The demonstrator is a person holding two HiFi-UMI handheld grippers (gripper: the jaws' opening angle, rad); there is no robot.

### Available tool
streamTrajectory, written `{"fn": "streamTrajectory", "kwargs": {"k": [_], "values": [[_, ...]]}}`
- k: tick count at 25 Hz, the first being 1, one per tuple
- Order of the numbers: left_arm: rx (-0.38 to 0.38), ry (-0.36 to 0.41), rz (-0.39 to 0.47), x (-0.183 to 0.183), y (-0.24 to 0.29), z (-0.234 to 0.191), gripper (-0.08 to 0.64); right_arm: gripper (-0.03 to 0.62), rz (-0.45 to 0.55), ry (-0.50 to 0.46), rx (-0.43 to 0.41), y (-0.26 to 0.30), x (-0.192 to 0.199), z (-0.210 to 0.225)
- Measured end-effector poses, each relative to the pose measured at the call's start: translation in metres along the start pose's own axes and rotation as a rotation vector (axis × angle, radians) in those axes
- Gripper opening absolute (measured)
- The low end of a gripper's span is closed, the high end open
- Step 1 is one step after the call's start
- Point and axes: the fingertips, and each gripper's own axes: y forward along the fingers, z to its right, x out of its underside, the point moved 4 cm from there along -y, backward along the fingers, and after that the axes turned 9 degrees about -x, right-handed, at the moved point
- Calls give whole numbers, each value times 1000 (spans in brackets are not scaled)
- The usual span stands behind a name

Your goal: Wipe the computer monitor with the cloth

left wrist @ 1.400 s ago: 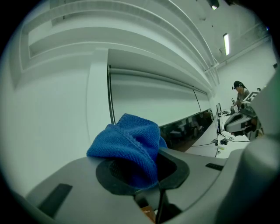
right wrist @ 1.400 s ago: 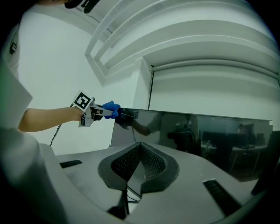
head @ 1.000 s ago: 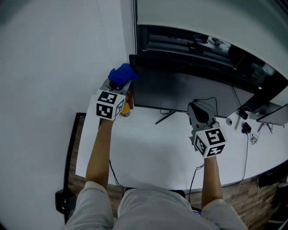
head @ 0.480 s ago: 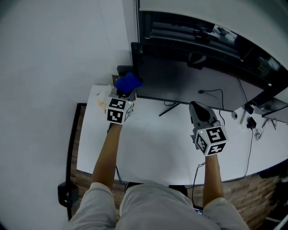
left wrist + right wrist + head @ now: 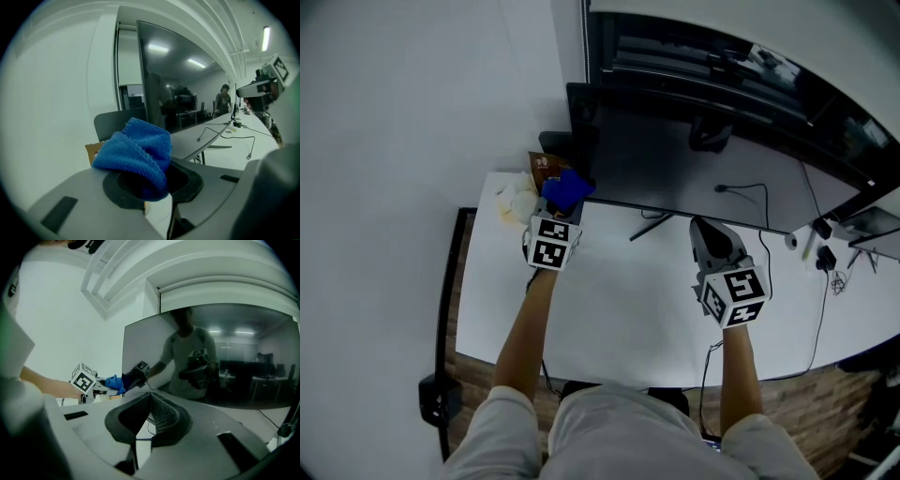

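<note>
Cloth (image 5: 566, 190), blue and bunched, sits pinched in the left gripper (image 5: 561, 208), whose jaws are closed on its lower folds so that most of the fabric billows out above them. The gripper is held up at the left end of the computer monitor (image 5: 694, 178), with the cloth just beside the dark screen's left edge. From these views I cannot tell whether the cloth touches the glass. Being held high and forward like this, it looks ready for a wiping pass across the screen, which I judge has hardly begun.

The right gripper (image 5: 712, 236) hovers over the white surface (image 5: 619, 309), nearer than the monitor and to the right of centre. Its ribbed jaws are pressed together with nothing between them. It seems simply kept out of the way, leaving the screen free for the other gripper.

The monitor is switched off and stands along the far side of the surface on a thin-legged stand (image 5: 652, 225). Its glass mirrors the person and both grippers. A black cable (image 5: 750, 202) trails on the surface near its base.

The only container is a small brown carton (image 5: 546, 167) at the far left corner, just behind the cloth. Whether it is open, and what it contains, is not visible. A pale crumpled wad (image 5: 516, 202) lies loose on the surface beside it, not inside anything.
</note>
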Motion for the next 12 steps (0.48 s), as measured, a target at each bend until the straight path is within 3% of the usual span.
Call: {"fn": "streamTrajectory", "kwargs": {"k": [12], "values": [[67, -7, -82, 48, 26, 46, 110, 14, -21, 21, -3, -8, 36, 12]]}}
